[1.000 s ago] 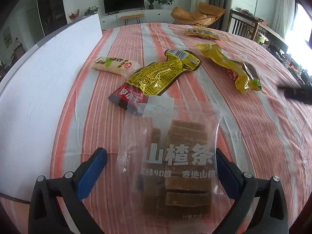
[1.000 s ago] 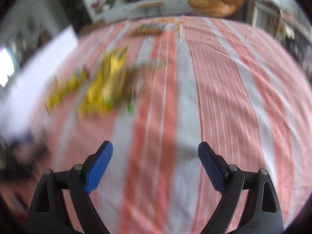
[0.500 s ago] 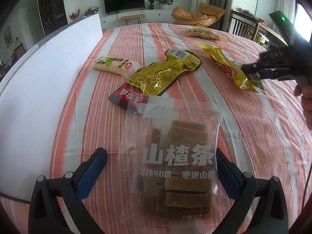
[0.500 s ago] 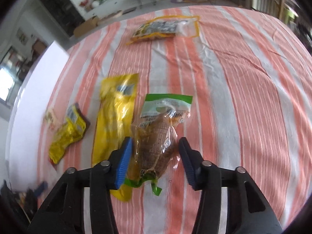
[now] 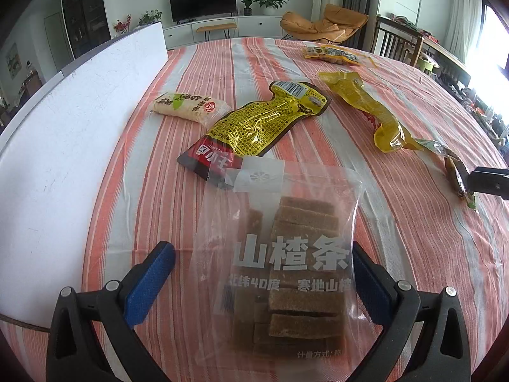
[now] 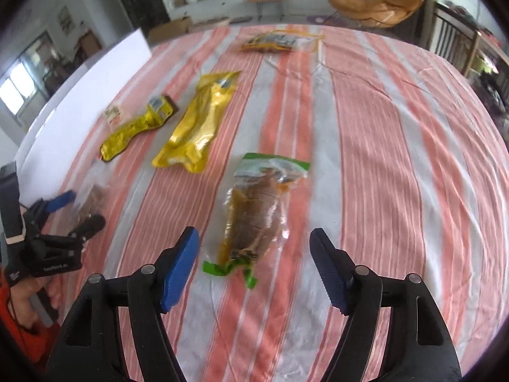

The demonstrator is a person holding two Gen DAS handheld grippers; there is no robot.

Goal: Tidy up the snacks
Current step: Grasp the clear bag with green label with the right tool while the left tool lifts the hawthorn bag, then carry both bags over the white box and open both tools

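Our left gripper (image 5: 264,273) gaped around the clear plastic bag of brown hawthorn bars (image 5: 286,254), not clamping it. Our right gripper (image 6: 254,264) stood spread, released, behind the green-edged clear pouch of brown snack (image 6: 257,210). Only the left view showed the white rice-cracker packet (image 5: 187,108) farther off on the striped cloth (image 5: 413,254).
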